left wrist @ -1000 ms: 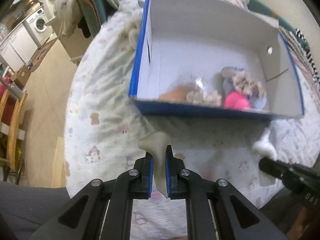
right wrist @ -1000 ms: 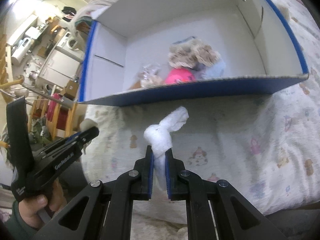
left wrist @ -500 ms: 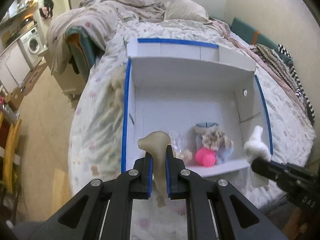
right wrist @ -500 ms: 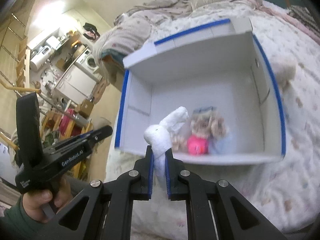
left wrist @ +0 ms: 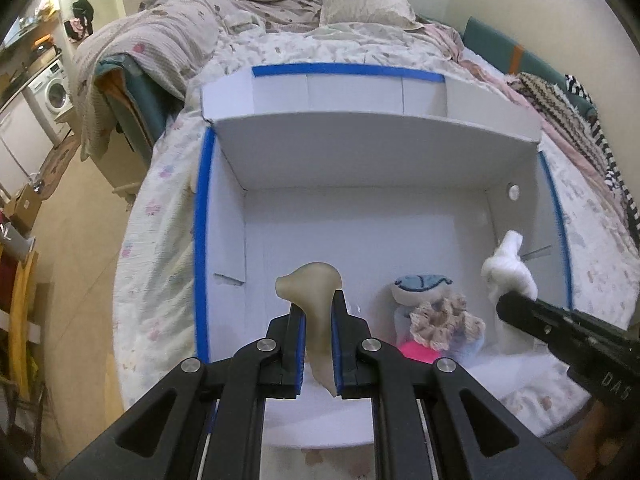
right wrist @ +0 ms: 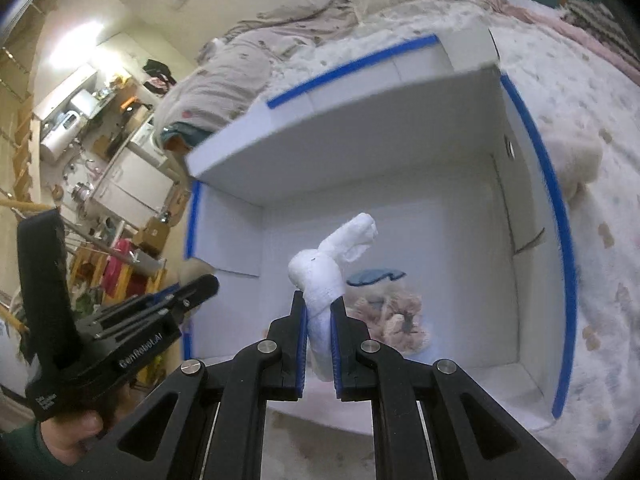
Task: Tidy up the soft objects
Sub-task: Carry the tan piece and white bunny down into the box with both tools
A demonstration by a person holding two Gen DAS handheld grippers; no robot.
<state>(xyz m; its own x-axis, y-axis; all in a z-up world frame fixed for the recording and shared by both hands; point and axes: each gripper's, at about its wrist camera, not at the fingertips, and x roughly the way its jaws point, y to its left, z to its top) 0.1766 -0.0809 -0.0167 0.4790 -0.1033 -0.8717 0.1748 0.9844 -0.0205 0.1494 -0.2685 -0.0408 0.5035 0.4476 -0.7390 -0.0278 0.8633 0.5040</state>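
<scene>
A white box with blue edges (left wrist: 202,240) lies open on the bed; it also shows in the right wrist view (right wrist: 556,216). My left gripper (left wrist: 318,312) is shut on a beige soft toy (left wrist: 312,286) and holds it over the box's near left part. My right gripper (right wrist: 319,312) is shut on a white soft rabbit (right wrist: 320,272) above the box's near side; the rabbit shows in the left wrist view (left wrist: 508,268) too. Inside the box lie a blue-capped plush (left wrist: 420,284), a beige scrunchie (left wrist: 444,320) and a pink ball (left wrist: 418,352).
The box lid (left wrist: 360,92) stands up at the far side. A beige plush (right wrist: 576,160) lies on the patterned bedspread (left wrist: 160,220) right of the box. Rumpled blankets and a pillow (left wrist: 360,4) are at the bed's head. A washing machine (left wrist: 52,88) stands far left.
Both grippers have risen and moved forward from in front of the box to over its near side, each still holding its toy. The box interior now shows from above.
</scene>
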